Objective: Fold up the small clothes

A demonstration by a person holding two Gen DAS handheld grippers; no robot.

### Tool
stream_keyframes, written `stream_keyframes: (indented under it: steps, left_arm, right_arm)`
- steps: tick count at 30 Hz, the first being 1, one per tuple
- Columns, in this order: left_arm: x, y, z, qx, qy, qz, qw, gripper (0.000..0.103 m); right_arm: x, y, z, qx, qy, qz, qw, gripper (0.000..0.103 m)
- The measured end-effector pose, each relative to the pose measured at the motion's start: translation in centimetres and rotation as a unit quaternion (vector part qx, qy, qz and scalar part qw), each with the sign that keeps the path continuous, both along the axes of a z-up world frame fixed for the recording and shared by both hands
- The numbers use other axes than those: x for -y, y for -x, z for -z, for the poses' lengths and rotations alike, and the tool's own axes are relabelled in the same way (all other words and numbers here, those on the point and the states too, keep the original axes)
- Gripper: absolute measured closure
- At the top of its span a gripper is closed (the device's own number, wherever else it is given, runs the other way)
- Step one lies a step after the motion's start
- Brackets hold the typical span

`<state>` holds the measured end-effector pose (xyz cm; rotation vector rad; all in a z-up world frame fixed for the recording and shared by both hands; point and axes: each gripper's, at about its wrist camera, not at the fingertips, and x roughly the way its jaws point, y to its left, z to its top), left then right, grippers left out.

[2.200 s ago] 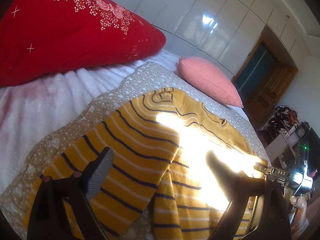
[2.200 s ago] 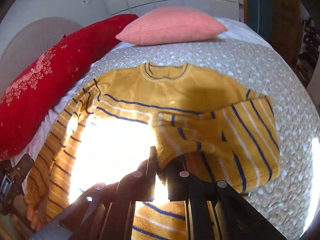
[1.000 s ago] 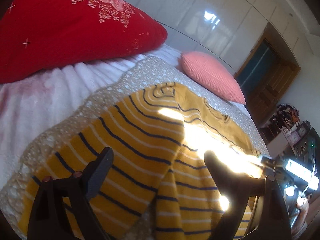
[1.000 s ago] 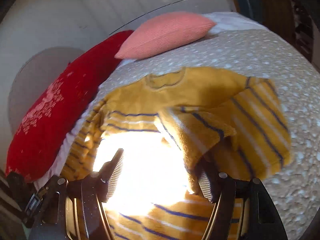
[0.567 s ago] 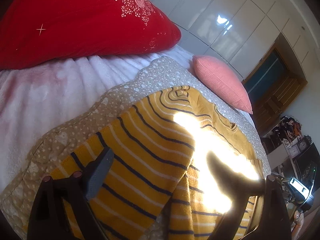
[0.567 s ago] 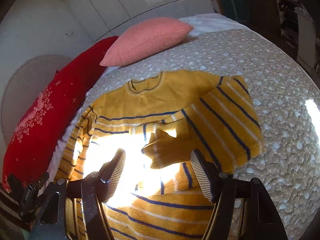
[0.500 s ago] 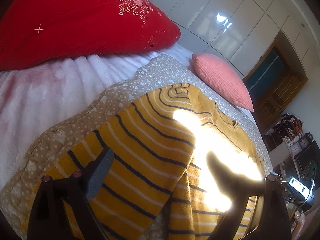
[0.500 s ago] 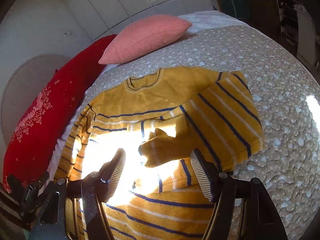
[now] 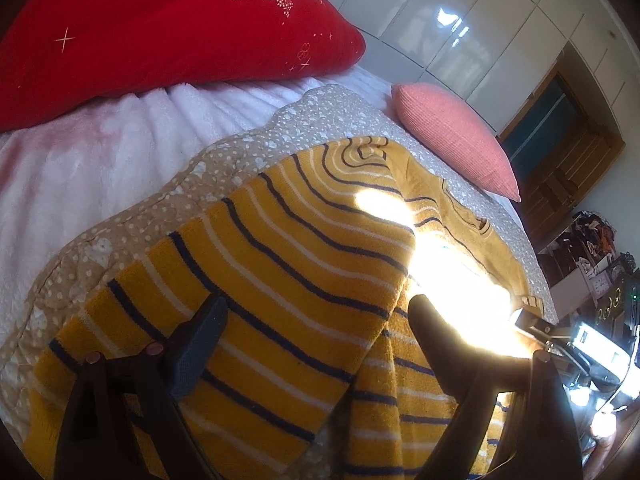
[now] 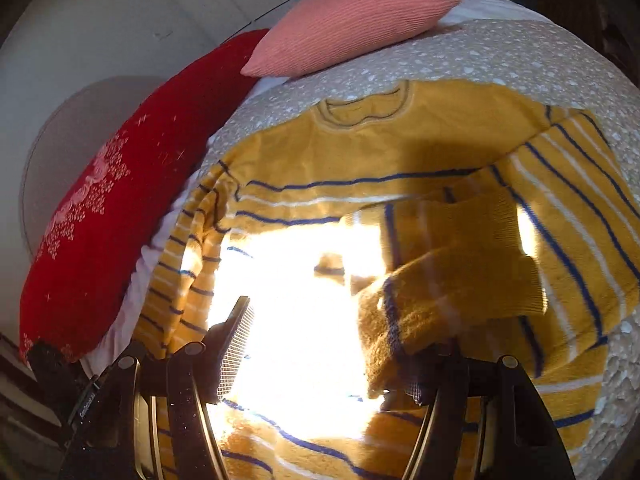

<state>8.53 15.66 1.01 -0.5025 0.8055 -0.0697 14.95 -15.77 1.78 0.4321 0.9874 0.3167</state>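
Yellow knit with dark blue and white stripes fills both views: a small sweater point(image 9: 288, 264) lies on a spotted beige quilt point(image 9: 168, 196) spread over a bed, its neckline toward the far side and one sleeve point(image 10: 448, 280) folded across the body. No boxes, baskets or other containers show in either view. Seen from the left wrist, the left gripper point(image 9: 312, 320) hovers over the near striped sleeve with its jaws spread wide and nothing between them; whether the fingertips touch the knit cannot be told. Seen from the right wrist, the right gripper point(image 10: 332, 340) also stands released, its jaws apart over the sunlit middle of the sweater, with the folded sleeve's cuff lying just by the right-hand finger and not pinched. A hard patch of sunlight washes out the centre of the sweater in both views. Beside the quilt lies a fluffy white blanket point(image 9: 80, 152), and on it a big red cushion point(image 9: 152, 28) with a white flower pattern. A pink ribbed pillow point(image 9: 452, 136) rests at the far end of the bed. Behind it run glossy white cupboard doors point(image 9: 460, 20) and a wooden door frame point(image 9: 576, 152), with cluttered shelves point(image 9: 588, 248) at the room's edge.
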Motion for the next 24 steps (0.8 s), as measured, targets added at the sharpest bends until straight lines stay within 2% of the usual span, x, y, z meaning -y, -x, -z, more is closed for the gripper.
stream_keyframes:
  steps: [3,6,10,16,21,24]
  left_arm:
    - [-0.3,-0.2,0.4,-0.004,0.007,-0.002,1.0000,0.012]
    - [0.0,-0.2,0.4,-0.005,0.001,0.000,1.0000,0.012]
    - [1.1,-0.4,0.4,-0.006,-0.027,0.005,0.9996,0.011]
    - [1.0,-0.4,0.2,-0.003,-0.025,0.005,0.9997,0.011]
    - [0.5,0.2,-0.8,0.023,0.001,0.014,0.9996,0.011]
    - [0.3,0.7,-1.8,0.041,-0.004,0.011,0.9991,0.011]
  right_arm:
    - [-2.0,0.9,0.6,-0.005,0.004,-0.040,0.999,0.028]
    - [-1.5,2.5,-0.1,0.009,-0.003,-0.073,0.997,0.028]
    - [1.0,4.4,-1.5,0.038,0.052,-0.054,0.996,0.028]
    - [4.7,4.8,-2.3,0.050,0.060,0.010,0.997,0.028]
    - [2.8,4.2,-1.9,0.047,0.077,0.001,0.996,0.028]
    - [-0.3,3.9,-1.9,0.056,0.096,-0.026,0.993,0.028]
